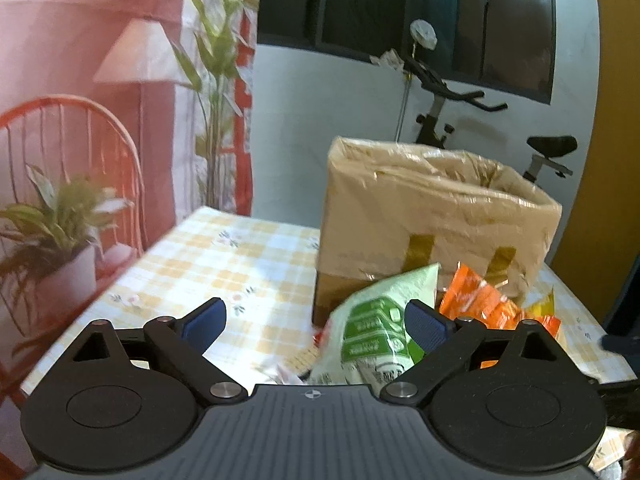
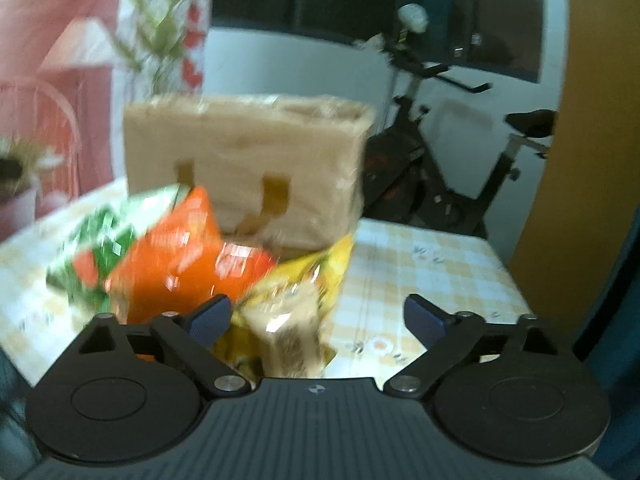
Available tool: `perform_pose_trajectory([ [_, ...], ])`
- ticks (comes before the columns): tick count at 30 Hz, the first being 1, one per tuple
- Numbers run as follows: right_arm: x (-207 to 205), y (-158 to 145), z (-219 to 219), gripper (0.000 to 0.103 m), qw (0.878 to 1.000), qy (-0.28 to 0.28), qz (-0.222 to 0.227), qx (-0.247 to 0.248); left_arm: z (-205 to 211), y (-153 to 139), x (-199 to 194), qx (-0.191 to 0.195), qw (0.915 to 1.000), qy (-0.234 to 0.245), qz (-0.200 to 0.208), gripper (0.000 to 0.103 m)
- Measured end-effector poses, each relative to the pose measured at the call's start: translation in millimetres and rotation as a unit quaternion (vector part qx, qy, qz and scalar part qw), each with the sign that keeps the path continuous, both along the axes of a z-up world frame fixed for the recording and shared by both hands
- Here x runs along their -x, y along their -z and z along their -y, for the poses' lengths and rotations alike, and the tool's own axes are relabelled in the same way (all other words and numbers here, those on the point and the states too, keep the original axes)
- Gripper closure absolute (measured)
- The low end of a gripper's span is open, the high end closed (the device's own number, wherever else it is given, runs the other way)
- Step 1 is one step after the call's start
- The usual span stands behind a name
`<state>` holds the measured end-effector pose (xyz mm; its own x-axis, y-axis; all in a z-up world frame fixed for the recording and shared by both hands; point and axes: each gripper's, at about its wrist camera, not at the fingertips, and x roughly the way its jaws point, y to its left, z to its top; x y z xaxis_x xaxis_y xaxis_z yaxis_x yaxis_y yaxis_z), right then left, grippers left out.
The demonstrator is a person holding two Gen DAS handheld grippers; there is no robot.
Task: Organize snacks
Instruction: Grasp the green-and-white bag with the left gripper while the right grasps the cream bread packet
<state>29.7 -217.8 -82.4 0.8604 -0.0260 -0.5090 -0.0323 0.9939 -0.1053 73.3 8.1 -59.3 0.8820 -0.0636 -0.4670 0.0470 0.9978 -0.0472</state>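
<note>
An open cardboard box (image 1: pixel 432 220) stands on the checked tablecloth (image 1: pixel 224 264). In front of it lie a green-and-white snack bag (image 1: pixel 376 332), an orange bag (image 1: pixel 480 304) and a yellow bag (image 1: pixel 544 304). My left gripper (image 1: pixel 316 324) is open, the green bag just inside its right finger. In the blurred right wrist view the box (image 2: pixel 248 168), the green bag (image 2: pixel 104 240), the orange bag (image 2: pixel 180 268) and the yellow bag (image 2: pixel 296 304) show. My right gripper (image 2: pixel 320 318) is open with the yellow bag between its fingers near the left one.
An exercise bike (image 1: pixel 460 112) stands behind the table by the white wall. A potted plant (image 1: pixel 60 240) and a red wire chair (image 1: pixel 60 140) are off the table's left edge. Bare tablecloth lies left of the box and at its right (image 2: pixel 432 272).
</note>
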Motion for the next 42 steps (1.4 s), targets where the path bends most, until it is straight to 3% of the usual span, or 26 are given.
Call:
perform_pose_trajectory([
  [5,-12.8,36.2,-12.2,0.033,0.997,-0.057,-0.030,0.038,5.4,13.9,-6.0,-0.002,0.9997,0.018,-0.013,0.006],
  [9,-21.5,58.8,-18.2,0.035,0.995,-0.067,-0.038,0.070,10.1,21.0,-11.0,-0.005,0.9992,0.036,-0.017,0.006],
  [13,-24.1,68.8,-15.2,0.038,0.996,-0.060,-0.039,0.058,17.2,26.6,-18.7,-0.010,0.9982,0.055,-0.022,0.006],
  [18,-23.8,73.3,-9.6,0.056,0.997,-0.046,-0.036,0.047,29.3,38.8,-34.7,-0.029,0.9961,0.076,-0.033,0.006],
  [27,-23.1,71.3,-3.9,0.057,0.998,-0.038,-0.023,0.032,36.2,64.6,-67.6,-0.034,0.9943,0.069,-0.075,0.007],
  [31,-23.0,71.9,-2.0,0.057,0.999,-0.035,-0.019,0.018,29.8,72.8,-73.1,-0.007,0.9928,0.070,-0.097,0.010],
  [34,-22.9,71.8,-1.4,0.057,0.999,-0.033,-0.018,0.013,32.7,76.9,-76.0,-0.013,0.9920,0.071,-0.104,0.010],
  [36,-24.4,71.9,-1.6,0.057,0.999,-0.032,-0.017,0.013,35.2,78.2,-74.4,-0.019,0.9918,0.079,-0.098,0.017],
  [38,-26.0,72.9,-1.8,0.057,0.999,-0.030,-0.018,0.007,37.0,76.4,-70.3,-0.024,0.9920,0.091,-0.084,0.031],
  [42,-24.4,72.5,0.1,0.057,1.000,-0.026,-0.015,0.000,32.7,70.8,-62.9,-0.031,0.9940,0.079,-0.069,0.036],
])
